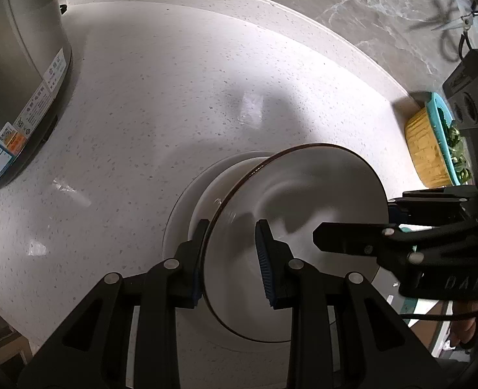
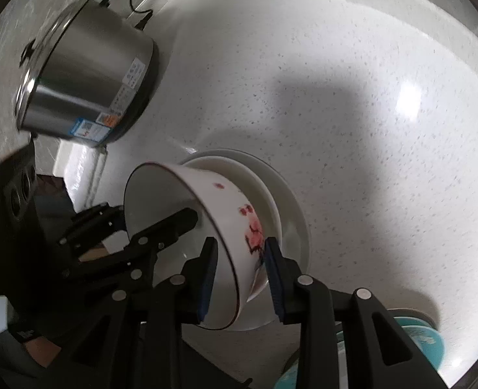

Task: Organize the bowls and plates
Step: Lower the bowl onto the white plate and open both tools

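Both your claws are straddling the rim of the same flowered bowl (image 2: 206,227), which is sitting tilted inside a white bowl (image 2: 268,201) on a white plate (image 2: 295,227), mid-worktop (image 2: 352,113). Left claw (image 1: 232,253) – outer pad is lying against the bowl wall, inner pad is standing clear of it, so jaws are apart, not clamping. Right claw (image 2: 240,275) – jaws are apart too, one pad inside the rim, one outside by the red blossoms, gaps showing on both sides. Steel cooker (image 2: 86,77) is sitting at the back left, well apart from the stack. Teal dish (image 2: 424,343) is peeking in near the front edge.
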`<state>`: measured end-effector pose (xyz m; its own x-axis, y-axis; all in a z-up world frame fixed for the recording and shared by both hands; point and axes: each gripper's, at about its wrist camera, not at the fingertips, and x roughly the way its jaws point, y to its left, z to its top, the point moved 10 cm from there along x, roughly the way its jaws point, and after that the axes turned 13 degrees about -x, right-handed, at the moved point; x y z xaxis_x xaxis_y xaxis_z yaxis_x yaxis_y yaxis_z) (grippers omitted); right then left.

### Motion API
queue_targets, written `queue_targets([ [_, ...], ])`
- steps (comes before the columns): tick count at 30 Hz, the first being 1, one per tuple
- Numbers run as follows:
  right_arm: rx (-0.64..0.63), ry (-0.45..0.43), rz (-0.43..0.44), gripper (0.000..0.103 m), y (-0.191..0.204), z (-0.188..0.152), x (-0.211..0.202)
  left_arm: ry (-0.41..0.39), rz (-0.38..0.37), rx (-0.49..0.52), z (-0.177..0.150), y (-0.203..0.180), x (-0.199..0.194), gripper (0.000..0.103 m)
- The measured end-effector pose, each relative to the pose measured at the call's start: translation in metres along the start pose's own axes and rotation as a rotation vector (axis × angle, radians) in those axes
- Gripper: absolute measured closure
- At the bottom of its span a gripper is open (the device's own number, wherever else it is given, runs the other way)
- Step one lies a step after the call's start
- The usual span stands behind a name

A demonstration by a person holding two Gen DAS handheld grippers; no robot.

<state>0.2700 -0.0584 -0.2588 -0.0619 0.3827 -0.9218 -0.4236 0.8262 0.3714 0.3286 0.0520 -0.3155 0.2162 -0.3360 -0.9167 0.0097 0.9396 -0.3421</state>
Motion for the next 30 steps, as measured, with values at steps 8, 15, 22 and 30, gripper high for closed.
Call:
queue_targets([
  [8,-0.075,0.001,-0.067,0.069,0.002,0.0,0.003,0.007,-0.03,-0.032,-0.003,0.0,-0.003,0.076],
  [15,0.071,-0.041,0.104,0.06,-0.01,0.003,-0.002,0.012,-0.101,-0.113,0.0,0.005,-0.004,0.075],
  [22,0.004,-0.063,0.013,0.051,-0.006,0.009,-0.008,-0.005,-0.133,-0.131,-0.002,0.003,-0.007,0.075],
  [30,-0.133,-0.083,-0.19,0.051,-0.002,0.011,-0.009,-0.026,-0.145,-0.176,-0.003,0.01,-0.014,0.073],
])
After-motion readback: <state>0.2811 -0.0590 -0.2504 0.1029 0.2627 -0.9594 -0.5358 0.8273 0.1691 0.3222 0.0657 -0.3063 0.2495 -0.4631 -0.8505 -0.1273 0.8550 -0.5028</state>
